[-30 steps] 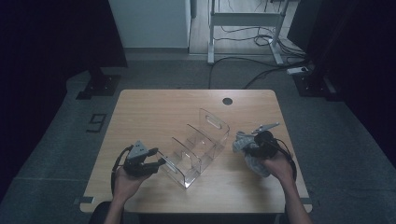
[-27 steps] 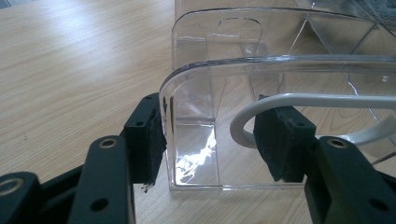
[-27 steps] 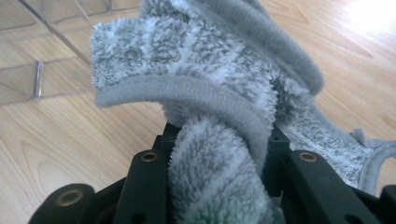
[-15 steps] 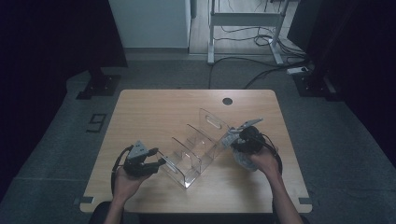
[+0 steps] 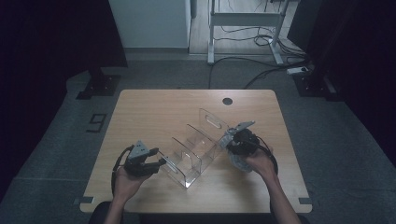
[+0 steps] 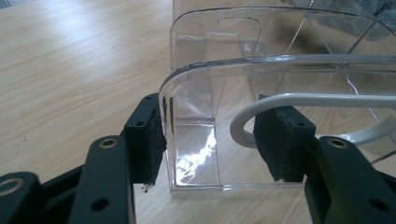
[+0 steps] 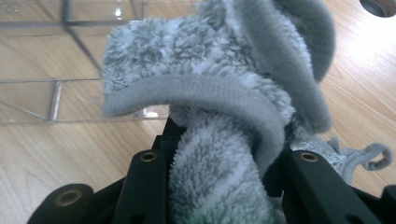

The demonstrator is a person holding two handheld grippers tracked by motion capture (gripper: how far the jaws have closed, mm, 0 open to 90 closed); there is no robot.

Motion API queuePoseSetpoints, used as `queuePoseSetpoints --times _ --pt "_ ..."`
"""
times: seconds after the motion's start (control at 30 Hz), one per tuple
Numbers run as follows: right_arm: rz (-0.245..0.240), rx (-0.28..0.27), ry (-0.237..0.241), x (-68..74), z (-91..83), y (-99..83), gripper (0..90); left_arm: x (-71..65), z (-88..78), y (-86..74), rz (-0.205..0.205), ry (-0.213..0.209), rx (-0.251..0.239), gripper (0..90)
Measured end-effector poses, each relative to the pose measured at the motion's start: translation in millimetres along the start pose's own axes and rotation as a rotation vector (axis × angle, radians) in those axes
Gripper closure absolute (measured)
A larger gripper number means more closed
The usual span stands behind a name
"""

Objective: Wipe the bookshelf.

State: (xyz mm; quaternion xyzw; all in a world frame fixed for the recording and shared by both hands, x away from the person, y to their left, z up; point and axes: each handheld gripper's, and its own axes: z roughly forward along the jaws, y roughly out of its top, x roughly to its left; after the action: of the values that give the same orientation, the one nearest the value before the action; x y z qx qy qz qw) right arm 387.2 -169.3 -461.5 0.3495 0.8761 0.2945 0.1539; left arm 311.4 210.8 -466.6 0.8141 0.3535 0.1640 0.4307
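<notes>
The work in hand looks like wiping down a clear acrylic divider rack [image 5: 196,149] with a grey microfibre cloth [image 7: 219,93], and it seems to be at its start: the holding is settled, the wiping itself is not yet under way as far as the pictures show. The left gripper [image 5: 154,164] is clamped on the near end wall of the rack; in the left gripper view one pad sits outside the curved clear wall and the other [image 6: 280,140] inside it, with the gripper's own white cable [image 6: 299,100] looping just above the inner pad. The rest of the rack stretches away ahead of that claw, its further dividers and slotted end panel beyond. The right gripper [image 5: 232,145] is closed on the cloth, which bulges out in a thick wad between and above its jaws, with a hanging loop trailing off to one side. In the high view this claw stands just beside the far end of the rack on the wooden table [image 5: 154,112]; whether the cloth already touches the plastic I cannot tell. What is left, by my judgement, is nearly everything: pressing the cloth onto the walls and dividers and working through the compartments while the left claw steadies the rack.
</notes>
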Motion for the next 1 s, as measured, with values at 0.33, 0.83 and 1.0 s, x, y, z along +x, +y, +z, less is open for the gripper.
queuePoseSetpoints --times 0.33,0.83,1.0 --pt "-0.036 -0.001 0.036 15.9 -3.0 2.3 62.4 -1.5 1.4 0.2 -0.004 0.009 -0.005 44.6" --pt "-0.099 -0.002 0.099 43.6 -0.7 6.0 62.3 -1.6 6.4 3.2 -0.013 0.031 -0.008 44.7" --pt "-0.117 -0.001 0.109 52.0 -1.4 7.5 62.3 -1.7 9.5 4.8 -0.015 0.044 -0.01 44.8"
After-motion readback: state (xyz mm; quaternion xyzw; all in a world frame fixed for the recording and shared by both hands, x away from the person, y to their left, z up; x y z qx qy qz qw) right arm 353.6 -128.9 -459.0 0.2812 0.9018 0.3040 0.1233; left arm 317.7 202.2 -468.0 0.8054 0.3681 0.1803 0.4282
